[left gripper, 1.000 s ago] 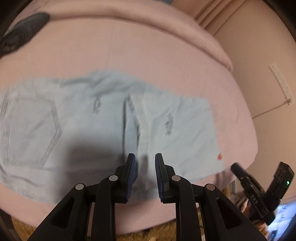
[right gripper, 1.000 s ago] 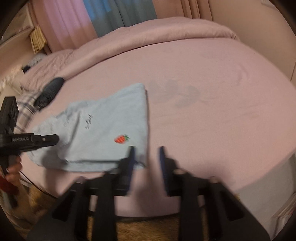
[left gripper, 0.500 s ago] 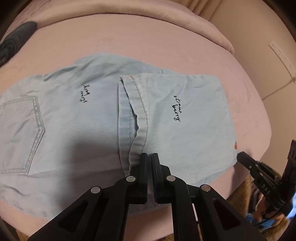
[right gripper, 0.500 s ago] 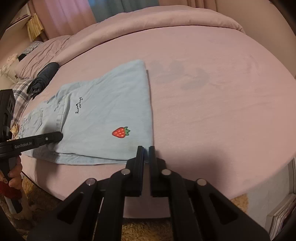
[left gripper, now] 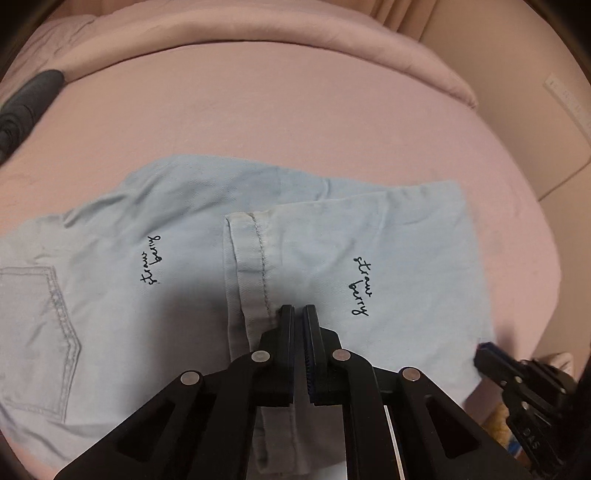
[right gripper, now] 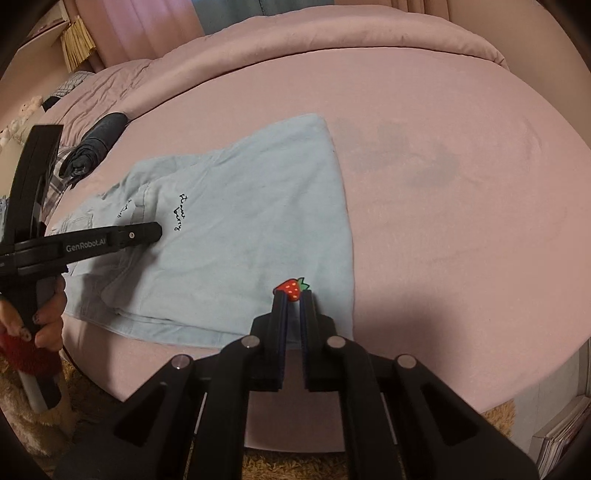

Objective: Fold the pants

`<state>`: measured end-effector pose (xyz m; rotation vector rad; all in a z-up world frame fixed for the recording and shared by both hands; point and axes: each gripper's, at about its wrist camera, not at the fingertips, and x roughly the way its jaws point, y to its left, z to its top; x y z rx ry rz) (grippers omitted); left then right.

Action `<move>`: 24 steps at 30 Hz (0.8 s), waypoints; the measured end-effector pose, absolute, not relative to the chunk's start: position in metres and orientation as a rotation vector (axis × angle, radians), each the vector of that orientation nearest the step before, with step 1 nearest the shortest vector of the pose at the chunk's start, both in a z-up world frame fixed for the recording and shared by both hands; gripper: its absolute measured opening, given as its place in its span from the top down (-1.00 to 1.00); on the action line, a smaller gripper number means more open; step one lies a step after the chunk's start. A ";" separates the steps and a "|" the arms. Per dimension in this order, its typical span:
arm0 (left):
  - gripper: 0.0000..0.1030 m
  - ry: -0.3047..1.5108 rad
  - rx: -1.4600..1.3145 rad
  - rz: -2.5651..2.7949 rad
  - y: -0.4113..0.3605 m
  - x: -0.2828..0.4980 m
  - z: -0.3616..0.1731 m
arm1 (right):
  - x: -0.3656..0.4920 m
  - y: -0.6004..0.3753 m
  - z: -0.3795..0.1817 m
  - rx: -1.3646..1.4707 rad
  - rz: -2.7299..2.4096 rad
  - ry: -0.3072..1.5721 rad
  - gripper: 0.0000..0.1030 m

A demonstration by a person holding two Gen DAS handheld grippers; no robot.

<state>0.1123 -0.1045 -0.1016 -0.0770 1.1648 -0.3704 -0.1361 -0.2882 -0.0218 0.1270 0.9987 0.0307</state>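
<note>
Light blue denim pants (left gripper: 155,295) lie on the pink bed, with the legs folded back over the seat part; they also show in the right wrist view (right gripper: 251,221). The leg hem (left gripper: 255,266) lies across the middle. My left gripper (left gripper: 298,309) has its jaws nearly together over the folded layer just right of the hem; it also shows in the right wrist view (right gripper: 157,233). My right gripper (right gripper: 291,293) is nearly closed over the near edge of the fold, beside a red strawberry patch (right gripper: 291,288). Whether either pinches cloth is hidden.
The pink bed (right gripper: 443,184) has a raised rolled quilt along the back (left gripper: 258,33). A dark rolled garment (right gripper: 96,147) lies at the far left near the pillows. A shaggy rug (right gripper: 44,424) is below the bed edge. A beige wall (left gripper: 535,110) stands at right.
Both grippers closed from open a second ago and moved forward over the pants. The left now sits by the hem, the right at the strawberry patch.
</note>
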 end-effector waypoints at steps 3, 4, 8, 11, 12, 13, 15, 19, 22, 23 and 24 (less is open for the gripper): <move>0.82 1.165 -0.095 -0.363 -0.097 0.116 -0.103 | -0.132 -0.289 -0.022 0.130 0.032 1.009 0.93; 0.82 1.167 -0.103 -0.363 -0.096 0.116 -0.103 | -0.131 -0.289 -0.023 0.128 0.030 1.011 0.93; 0.82 1.150 -0.052 -0.354 -0.091 0.101 -0.102 | -0.132 -0.288 -0.023 0.110 0.023 1.006 0.93; 0.82 1.152 -0.033 -0.344 -0.089 0.096 -0.097 | -0.134 -0.290 -0.024 0.108 0.019 1.007 0.93; 0.82 1.156 -0.039 -0.347 -0.094 0.099 -0.096 | -0.134 -0.290 -0.024 0.108 0.018 1.007 0.93; 0.82 1.159 -0.055 -0.360 -0.091 0.098 -0.094 | -0.134 -0.290 -0.024 0.105 0.016 1.007 0.93; 0.82 1.163 -0.097 -0.384 -0.084 0.095 -0.088 | -0.133 -0.287 -0.025 0.095 0.011 1.006 0.93; 0.80 1.170 -0.161 -0.382 -0.063 0.084 -0.076 | -0.133 -0.283 -0.023 0.068 -0.008 1.010 0.93; 0.79 1.144 -0.203 -0.412 -0.056 0.072 -0.063 | -0.131 -0.280 -0.023 0.067 -0.021 1.018 0.93; 0.79 1.134 -0.211 -0.425 -0.058 0.069 -0.059 | -0.131 -0.280 -0.023 0.068 -0.023 1.019 0.93; 0.78 1.124 -0.214 -0.445 -0.059 0.066 -0.056 | -0.131 -0.280 -0.023 0.068 -0.024 1.019 0.93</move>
